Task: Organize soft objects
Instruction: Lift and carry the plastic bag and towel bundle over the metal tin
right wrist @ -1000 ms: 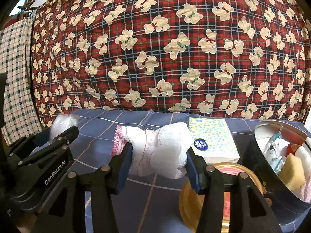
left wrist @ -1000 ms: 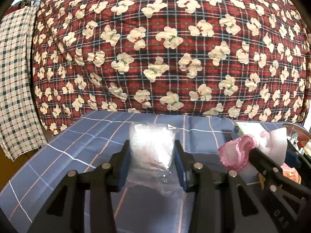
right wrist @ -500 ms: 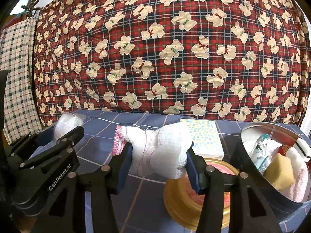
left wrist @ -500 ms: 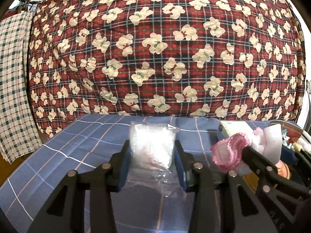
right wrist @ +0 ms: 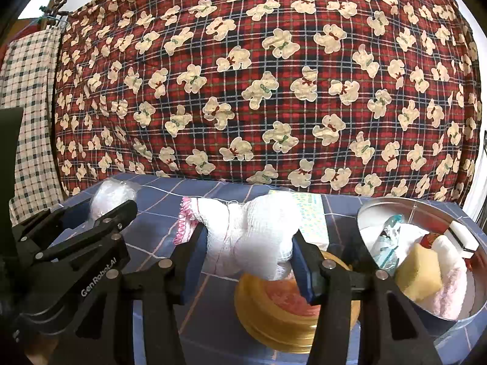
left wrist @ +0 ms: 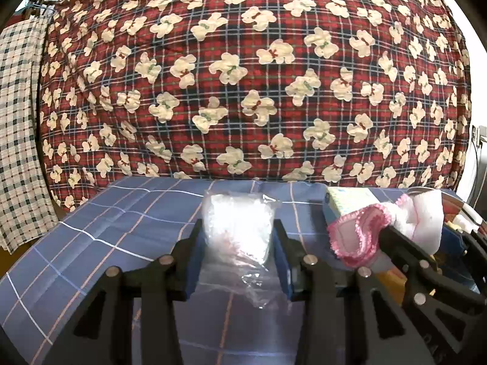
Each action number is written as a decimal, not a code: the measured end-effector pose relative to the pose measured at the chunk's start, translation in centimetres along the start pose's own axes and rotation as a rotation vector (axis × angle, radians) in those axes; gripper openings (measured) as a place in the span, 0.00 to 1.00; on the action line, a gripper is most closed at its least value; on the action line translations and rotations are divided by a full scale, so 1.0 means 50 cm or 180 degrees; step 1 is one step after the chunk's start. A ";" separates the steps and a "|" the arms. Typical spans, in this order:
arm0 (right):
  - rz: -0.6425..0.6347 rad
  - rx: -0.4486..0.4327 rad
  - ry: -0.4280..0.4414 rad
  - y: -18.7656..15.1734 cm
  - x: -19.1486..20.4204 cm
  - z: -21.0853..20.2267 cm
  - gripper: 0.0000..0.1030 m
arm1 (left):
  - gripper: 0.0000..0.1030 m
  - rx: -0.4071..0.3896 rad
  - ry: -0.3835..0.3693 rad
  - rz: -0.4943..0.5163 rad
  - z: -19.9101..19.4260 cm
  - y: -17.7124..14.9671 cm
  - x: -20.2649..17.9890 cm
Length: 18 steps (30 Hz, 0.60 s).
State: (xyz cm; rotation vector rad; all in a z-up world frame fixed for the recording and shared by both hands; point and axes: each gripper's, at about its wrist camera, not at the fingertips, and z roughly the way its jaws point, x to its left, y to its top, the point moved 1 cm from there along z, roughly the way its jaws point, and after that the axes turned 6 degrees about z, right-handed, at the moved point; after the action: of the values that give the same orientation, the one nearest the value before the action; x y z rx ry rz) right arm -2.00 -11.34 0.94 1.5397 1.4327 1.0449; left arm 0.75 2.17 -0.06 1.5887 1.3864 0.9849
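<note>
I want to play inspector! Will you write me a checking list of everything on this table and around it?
Surface: blue checked cloth, bare patches showing.
Job's things: clear plastic bag in left gripper; white gauzy cloth with pink trim in right gripper.
Clutter: round metal tin holding a yellow sponge and other bits; gold lid; dotted tissue pack.
Grippers: both clamped on their loads.
Cables: nothing seen.
Surroundings: red bear-print blanket; checked fabric hanging left.
</note>
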 end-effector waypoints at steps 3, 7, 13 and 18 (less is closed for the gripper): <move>-0.0009 -0.0018 -0.0002 -0.001 -0.006 -0.008 0.53 | 0.40 -0.0002 -0.0025 0.0017 -0.004 0.000 -0.012; -0.0013 -0.0043 -0.0011 -0.001 -0.017 -0.017 0.53 | 0.40 0.0002 -0.0059 0.0009 -0.008 0.000 -0.025; -0.0030 -0.0097 -0.0055 -0.004 -0.043 -0.037 0.53 | 0.40 0.0009 -0.0125 0.0033 -0.015 -0.001 -0.052; -0.0054 -0.0140 -0.0113 -0.008 -0.070 -0.053 0.53 | 0.40 0.0011 -0.0200 0.0068 -0.020 -0.001 -0.081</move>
State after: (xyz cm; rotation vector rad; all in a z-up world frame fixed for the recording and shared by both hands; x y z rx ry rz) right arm -4.69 -14.77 1.34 1.5051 1.3874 1.0277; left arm -0.58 -1.77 0.05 1.6264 1.3316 0.9378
